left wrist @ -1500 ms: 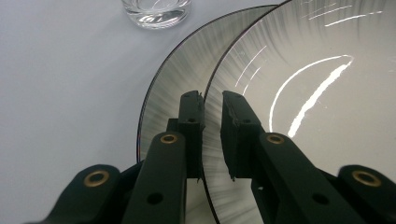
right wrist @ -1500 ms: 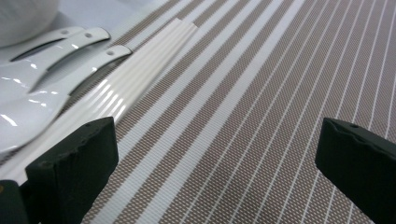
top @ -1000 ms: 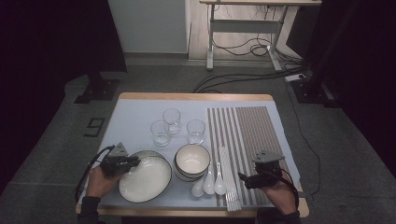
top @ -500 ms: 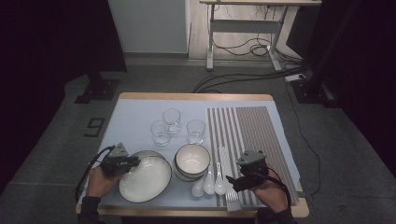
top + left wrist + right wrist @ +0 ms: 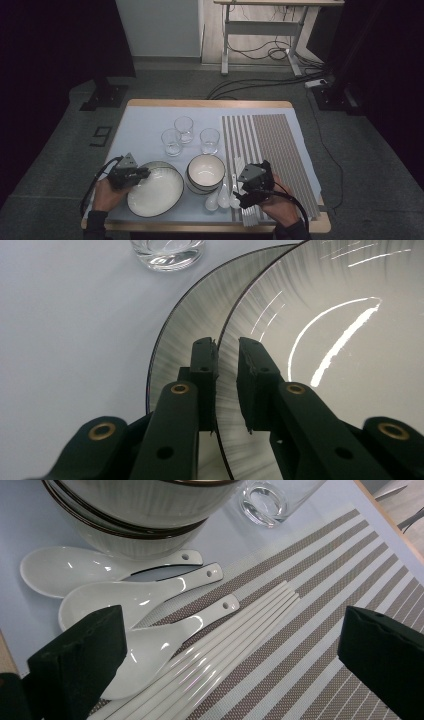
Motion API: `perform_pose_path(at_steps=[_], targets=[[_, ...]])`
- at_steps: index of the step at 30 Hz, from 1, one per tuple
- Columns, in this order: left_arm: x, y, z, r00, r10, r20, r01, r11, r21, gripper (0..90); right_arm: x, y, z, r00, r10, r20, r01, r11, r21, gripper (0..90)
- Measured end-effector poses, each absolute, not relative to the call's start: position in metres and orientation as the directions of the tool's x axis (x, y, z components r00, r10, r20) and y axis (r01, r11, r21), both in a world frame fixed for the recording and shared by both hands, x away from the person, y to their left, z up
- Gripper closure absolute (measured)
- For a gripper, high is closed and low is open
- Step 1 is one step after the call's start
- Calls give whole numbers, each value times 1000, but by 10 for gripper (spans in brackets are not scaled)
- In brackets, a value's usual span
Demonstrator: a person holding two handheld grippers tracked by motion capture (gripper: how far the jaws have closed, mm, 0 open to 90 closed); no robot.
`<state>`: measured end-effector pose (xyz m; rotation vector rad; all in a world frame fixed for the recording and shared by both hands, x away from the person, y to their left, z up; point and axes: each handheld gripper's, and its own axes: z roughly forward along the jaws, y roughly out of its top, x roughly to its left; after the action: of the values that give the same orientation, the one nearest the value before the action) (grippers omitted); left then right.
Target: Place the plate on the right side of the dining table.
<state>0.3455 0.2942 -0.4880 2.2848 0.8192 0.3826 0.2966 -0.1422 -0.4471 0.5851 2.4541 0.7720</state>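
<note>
My left gripper [image 5: 141,173] [image 5: 227,345] is shut on the rim of the top white plate [image 5: 156,192] [image 5: 350,315], which lies on a second plate [image 5: 190,320] at the front left of the table. My right gripper [image 5: 239,190] [image 5: 230,625] is open wide, low over three white spoons [image 5: 220,200] [image 5: 145,650] and a bundle of white chopsticks [image 5: 248,214] [image 5: 225,650]. Nothing sits between its jaws. Stacked white bowls [image 5: 206,172] [image 5: 135,515] stand just beyond the spoons.
Three clear glasses [image 5: 184,130] stand behind the bowls; one glass [image 5: 167,250] is close to the plates, another [image 5: 262,500] beside the bowls. A striped placemat [image 5: 272,145] [image 5: 320,580] covers the right side of the table. The table's front edge [image 5: 200,226] is near both hands.
My right gripper has moved left from the striped placemat to over the spoons and chopsticks, still open. My left gripper has stayed on the plate rim.
</note>
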Motion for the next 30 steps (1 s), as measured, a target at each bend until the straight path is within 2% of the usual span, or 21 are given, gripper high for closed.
perform_pose_path(at_steps=[24,30], targets=[[345,294,-488,761,647,50,449,-581,679,780,283,-92,-442,-749,352,-561,77,888,454,0],[345,294,-488,762,646,51,448,-582,679,779,280,-83,-440,-745,313,-589,39,902,430,0]])
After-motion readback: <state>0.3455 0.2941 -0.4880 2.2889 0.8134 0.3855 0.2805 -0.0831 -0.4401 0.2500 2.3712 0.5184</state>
